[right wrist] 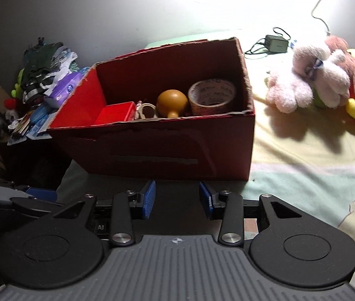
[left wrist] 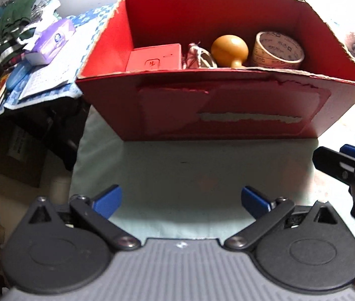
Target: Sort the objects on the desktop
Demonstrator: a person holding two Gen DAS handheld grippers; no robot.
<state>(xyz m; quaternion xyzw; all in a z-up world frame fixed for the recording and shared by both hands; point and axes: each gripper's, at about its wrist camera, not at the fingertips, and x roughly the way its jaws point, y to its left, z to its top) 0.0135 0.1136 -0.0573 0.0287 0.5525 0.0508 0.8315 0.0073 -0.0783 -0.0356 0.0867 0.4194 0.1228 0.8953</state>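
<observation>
Sorting looks pretty much done: a tape roll [left wrist: 277,51], wooden knob [left wrist: 229,49] and small red case [left wrist: 155,57] are already parked inside the red box [left wrist: 202,105], straight ahead of both grippers. The left gripper [left wrist: 181,200] is spread wide and the right gripper [right wrist: 177,199] partly, nothing held. Nothing loose is seen nearby.
</observation>
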